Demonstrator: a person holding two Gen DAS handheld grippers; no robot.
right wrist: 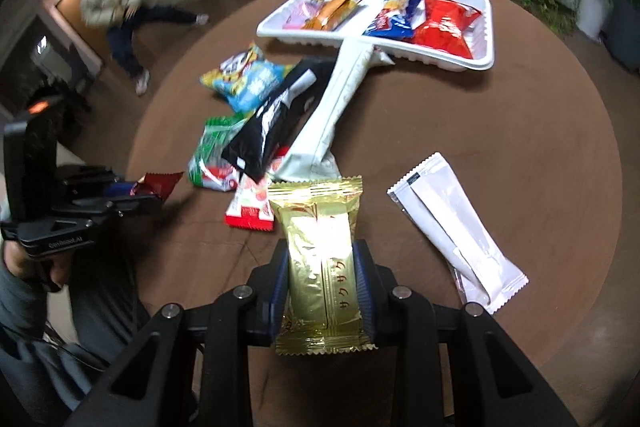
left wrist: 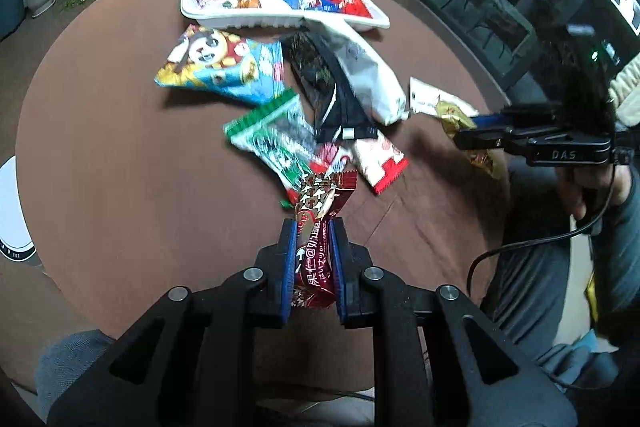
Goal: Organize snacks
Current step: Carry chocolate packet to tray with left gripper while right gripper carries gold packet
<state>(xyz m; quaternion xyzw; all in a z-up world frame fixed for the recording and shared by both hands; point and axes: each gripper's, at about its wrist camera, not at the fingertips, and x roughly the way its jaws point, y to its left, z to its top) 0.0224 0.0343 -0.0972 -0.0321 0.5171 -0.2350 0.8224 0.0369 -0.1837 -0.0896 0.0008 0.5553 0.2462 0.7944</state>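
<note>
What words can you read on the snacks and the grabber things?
"果仁" and more unclear characters: dark red packet in the left gripper.
"サクサク": gold packet in the right gripper.
"DAS": right gripper's black body.
Other packets' print: too blurred to read.

Both tools are matte black, built of angular linkage arms with triangular cut-outs and round silver screw heads at the pivots. The left gripper (left wrist: 313,227) has black fingers lined with ribbed blue pads (left wrist: 291,267). The right gripper (right wrist: 322,255) has the same blue ribbed lining. Seen from the left wrist, the right tool's side bar carries raised letters reading DAS, a small green light glows on its dark upper body, and a thin black cable (left wrist: 520,247) loops down from its handle. The hand (left wrist: 588,195) on that handle comes out of a grey-blue sleeve (left wrist: 624,259).
</note>
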